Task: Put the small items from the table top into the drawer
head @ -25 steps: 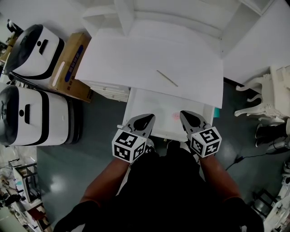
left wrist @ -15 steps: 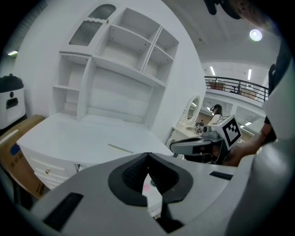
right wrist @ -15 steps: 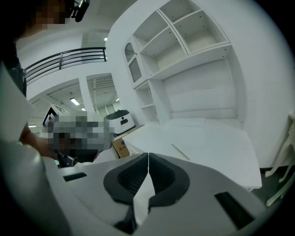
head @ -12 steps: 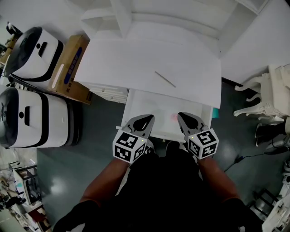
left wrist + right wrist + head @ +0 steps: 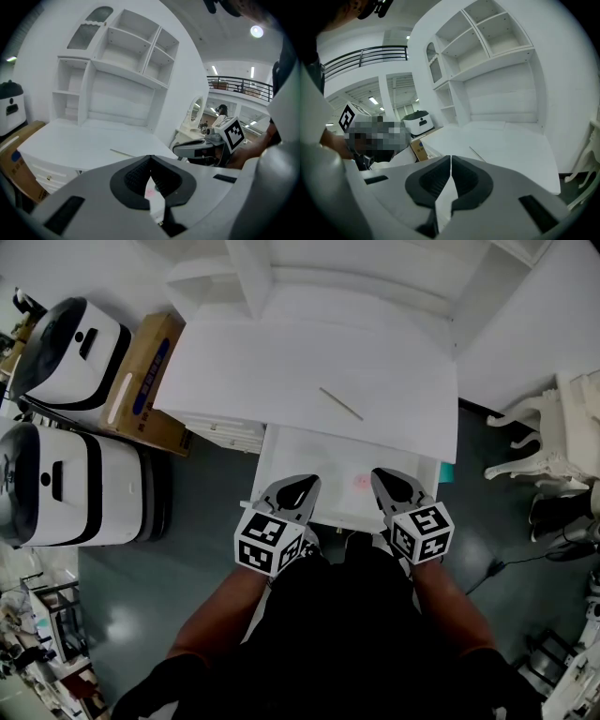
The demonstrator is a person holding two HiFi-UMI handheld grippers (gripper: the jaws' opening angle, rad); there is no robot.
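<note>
One small thing seemingly left to move; otherwise judged well along. Broad white tabletop [image 5: 272,357], bare but for that one thing. Under its near edge, drawer [image 5: 298,451] already pulled open toward the person.

Over the drawer's near rim, left tongs [image 5: 296,491] and right tongs [image 5: 392,486] side by side, both clenched tip to tip on nothing and aimed toward the far shelves. Same reading close up: left tongs [image 5: 150,158] and right tongs [image 5: 451,158] with pads meeting at the tips and no thing pinched there.

Farther off, thin stick [image 5: 341,403] lying aslant on the tabletop, right of the middle, not yet picked up. Well apart from both tongs, beyond the drawer, and nearer the right pair than the left. Visible too past the left tips [image 5: 123,153] and just right of the right tips [image 5: 477,153].

Smallest, a pink thing [image 5: 361,481] inside the drawer, between the two tongs and just beyond them; too blurred to name. Probably one item already stowed.

Left to do, on this reading: reach out, spread one pair, take the stick, and lower it into the drawer.
</note>
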